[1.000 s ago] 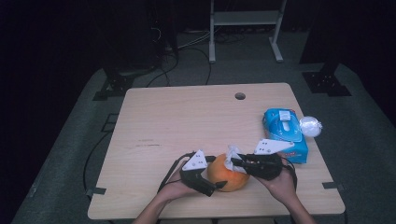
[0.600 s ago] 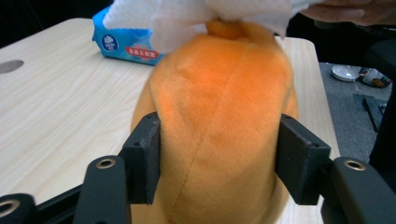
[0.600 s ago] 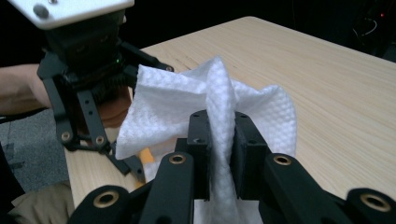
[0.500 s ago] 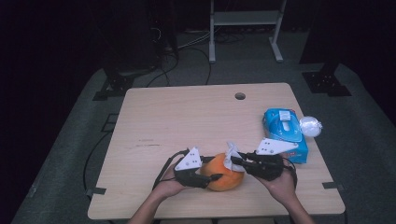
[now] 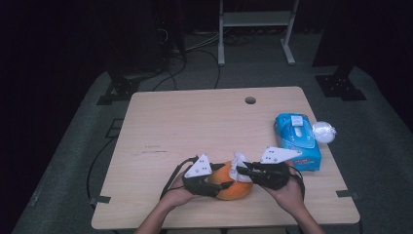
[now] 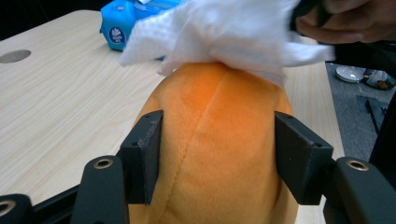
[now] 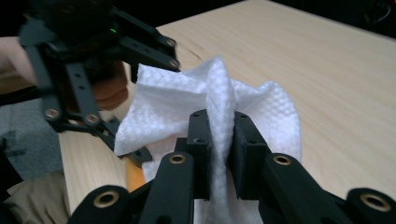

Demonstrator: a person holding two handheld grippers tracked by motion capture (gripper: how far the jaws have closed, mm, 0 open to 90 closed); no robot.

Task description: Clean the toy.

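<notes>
At the desk's (image 5: 195,117) near edge, the left gripper (image 5: 220,185), whose jaws have just been closing, grasps a round orange plush toy (image 6: 219,135). The right gripper (image 7: 219,140) pinches a white embossed paper wipe (image 7: 261,112) against the toy's top. Farther right lies a blue soft wipes pack (image 5: 297,139); its label is unreadable.

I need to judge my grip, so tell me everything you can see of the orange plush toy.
The orange plush toy is rounded, soft-piled fabric with stitched seams running lengthwise. It sits on the wooden table near its front edge. The left gripper clamps its sides, pads pressing in. A white wipe, pinched in the right gripper, lies against its top.
</notes>
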